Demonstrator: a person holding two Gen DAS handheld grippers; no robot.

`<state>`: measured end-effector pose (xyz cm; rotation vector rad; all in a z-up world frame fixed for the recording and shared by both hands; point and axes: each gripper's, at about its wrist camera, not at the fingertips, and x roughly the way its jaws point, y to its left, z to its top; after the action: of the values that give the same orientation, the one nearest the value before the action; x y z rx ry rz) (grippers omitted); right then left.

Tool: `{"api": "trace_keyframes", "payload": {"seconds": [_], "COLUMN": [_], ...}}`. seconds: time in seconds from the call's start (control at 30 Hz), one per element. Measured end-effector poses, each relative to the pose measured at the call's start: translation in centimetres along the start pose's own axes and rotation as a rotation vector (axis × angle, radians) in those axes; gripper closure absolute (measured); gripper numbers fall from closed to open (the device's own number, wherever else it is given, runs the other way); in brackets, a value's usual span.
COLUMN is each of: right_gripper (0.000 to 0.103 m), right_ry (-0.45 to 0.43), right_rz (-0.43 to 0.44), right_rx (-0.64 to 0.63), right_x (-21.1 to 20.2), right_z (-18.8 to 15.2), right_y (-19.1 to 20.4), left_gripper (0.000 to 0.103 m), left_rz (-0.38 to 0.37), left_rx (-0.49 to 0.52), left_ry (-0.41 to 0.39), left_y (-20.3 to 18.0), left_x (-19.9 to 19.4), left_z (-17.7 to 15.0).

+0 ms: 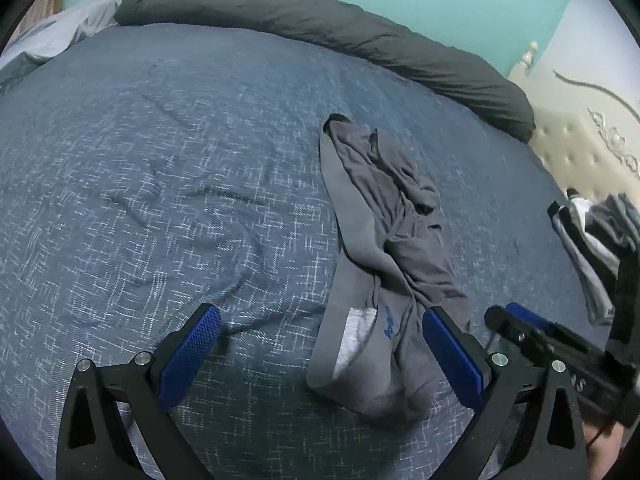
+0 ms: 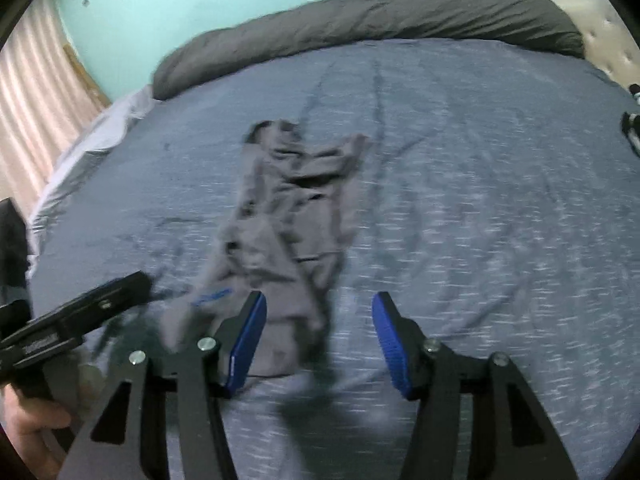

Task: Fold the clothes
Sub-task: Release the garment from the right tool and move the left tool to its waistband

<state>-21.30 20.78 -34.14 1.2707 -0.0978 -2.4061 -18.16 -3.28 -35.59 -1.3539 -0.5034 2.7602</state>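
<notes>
Where it lies crumpled lengthwise on the blue bedspread [image 1: 160, 184], the grey garment [image 1: 384, 248] shows a lighter waistband and small blue lettering (unreadable). Left gripper [image 1: 320, 334] and right gripper [image 2: 318, 322] both spread, pinching nothing.

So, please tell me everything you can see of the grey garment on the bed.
The grey garment is soft, thin-looking knit fabric, crumpled into a long strip on the blue bedspread. A lighter grey band runs along one side; a white label and small blue lettering show at its near end. It lies unfolded, between the open left gripper's fingers. Nothing grips it.
</notes>
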Motion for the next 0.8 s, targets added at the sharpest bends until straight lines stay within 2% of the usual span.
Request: {"api": "trace_keyframes", "payload": {"seconds": [0.1, 0.2, 0.6, 0.8], "right_gripper": [0.046, 0.046, 0.046, 0.046], "right_ry": [0.027, 0.025, 0.038, 0.013], "right_rz": [-0.036, -0.036, -0.029, -0.02], "right_rx": [0.04, 0.076, 0.099, 0.141], "right_x": [0.5, 0.4, 0.0, -0.8], "right_z": [-0.1, -0.2, -0.4, -0.3], "right_y": [-1.6, -2.8, -3.4, -4.6], "left_gripper": [0.0, 0.0, 0.0, 0.0], "left_rz": [0.011, -0.005, -0.037, -0.036], "left_rx": [0.008, 0.008, 0.073, 0.048], "left_ry": [0.01, 0.02, 0.089, 0.107], "left_y": [-0.3, -0.4, -2.2, -1.3], "left_x": [0.2, 0.3, 1.2, 1.5], "left_z": [-0.2, -0.2, -1.0, -1.2]}}
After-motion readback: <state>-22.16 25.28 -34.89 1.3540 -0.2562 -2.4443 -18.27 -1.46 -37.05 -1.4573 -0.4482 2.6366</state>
